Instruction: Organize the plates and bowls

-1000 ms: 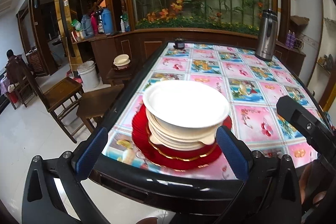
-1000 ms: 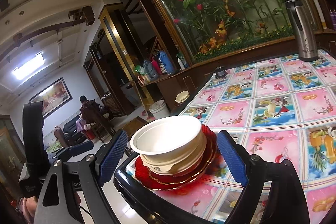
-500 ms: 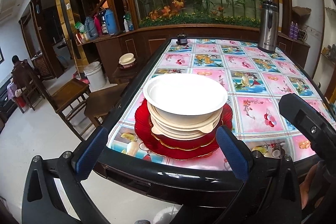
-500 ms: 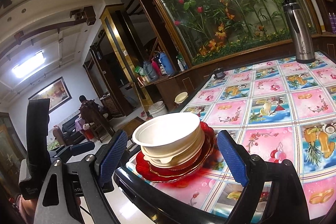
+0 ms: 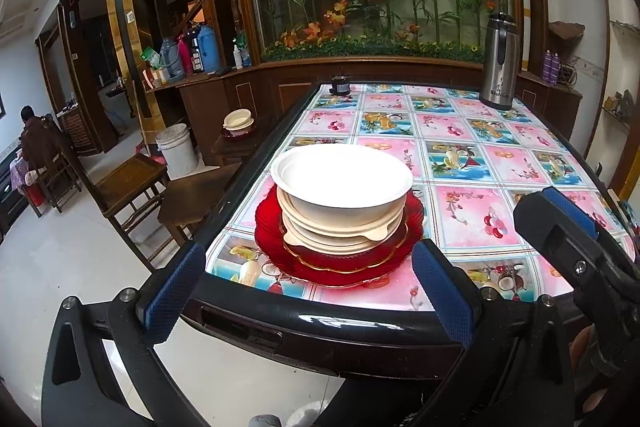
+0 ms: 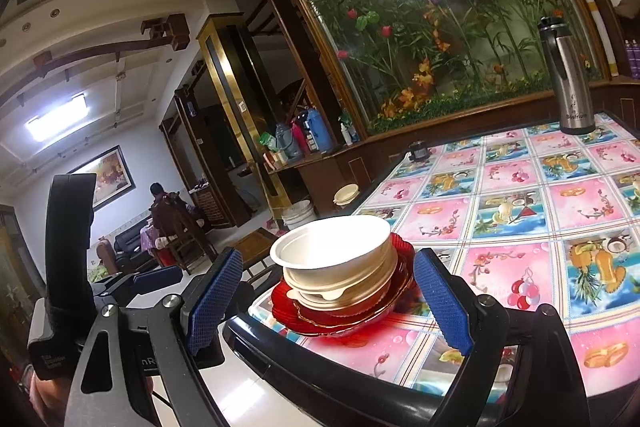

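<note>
In the left wrist view, the left tongs (image 5: 306, 289) stand wide apart and empty, short of the near edge of the table (image 5: 500, 163). A cream bowl (image 5: 342, 183) tops a stack of cream dishes (image 5: 340, 235) on a red plate (image 5: 340, 267), close to the table's near edge and left corner. A steel flask (image 5: 498, 63) stands at the far right corner.

In the right wrist view, the right tongs (image 6: 326, 301) are also spread wide, holding nothing, with the bowl (image 6: 334, 247) and red plate (image 6: 348, 319) seen between the 2 blue pads (image 6: 440, 303), beyond them
</note>
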The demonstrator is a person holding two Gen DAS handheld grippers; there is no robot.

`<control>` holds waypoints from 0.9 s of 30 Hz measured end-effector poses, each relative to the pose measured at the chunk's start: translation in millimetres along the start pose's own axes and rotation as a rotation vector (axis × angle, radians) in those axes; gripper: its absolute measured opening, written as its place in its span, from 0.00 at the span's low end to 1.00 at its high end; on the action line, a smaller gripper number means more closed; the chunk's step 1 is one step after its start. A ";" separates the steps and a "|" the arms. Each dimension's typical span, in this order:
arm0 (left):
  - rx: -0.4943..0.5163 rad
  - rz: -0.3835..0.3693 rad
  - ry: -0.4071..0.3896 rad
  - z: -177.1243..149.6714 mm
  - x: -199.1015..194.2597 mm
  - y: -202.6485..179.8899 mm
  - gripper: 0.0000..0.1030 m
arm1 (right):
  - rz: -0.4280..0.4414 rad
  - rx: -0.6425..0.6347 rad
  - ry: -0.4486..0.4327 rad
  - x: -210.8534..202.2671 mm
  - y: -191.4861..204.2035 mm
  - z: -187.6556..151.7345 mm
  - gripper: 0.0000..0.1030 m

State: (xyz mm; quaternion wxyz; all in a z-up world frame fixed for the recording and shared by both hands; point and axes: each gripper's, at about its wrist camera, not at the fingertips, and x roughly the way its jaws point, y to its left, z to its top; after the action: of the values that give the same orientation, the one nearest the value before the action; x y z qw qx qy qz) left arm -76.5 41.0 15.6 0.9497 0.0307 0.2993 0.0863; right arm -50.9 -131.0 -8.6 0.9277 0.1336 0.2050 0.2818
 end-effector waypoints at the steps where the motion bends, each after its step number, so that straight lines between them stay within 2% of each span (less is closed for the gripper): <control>1: -0.002 0.000 -0.003 -0.7 -2.2 0.9 1.00 | -0.002 0.005 -0.007 -3.3 1.4 -1.4 0.87; 27: -0.050 0.042 -0.016 -24.4 -29.2 23.9 1.00 | -0.012 -0.061 -0.051 -38.9 47.4 -12.1 0.88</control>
State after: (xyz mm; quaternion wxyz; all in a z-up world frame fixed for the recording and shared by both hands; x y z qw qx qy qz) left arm -117.5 59.4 14.7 0.9506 0.0138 0.2885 0.1135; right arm -108.0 -113.7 9.8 0.9380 0.1109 0.1732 0.2790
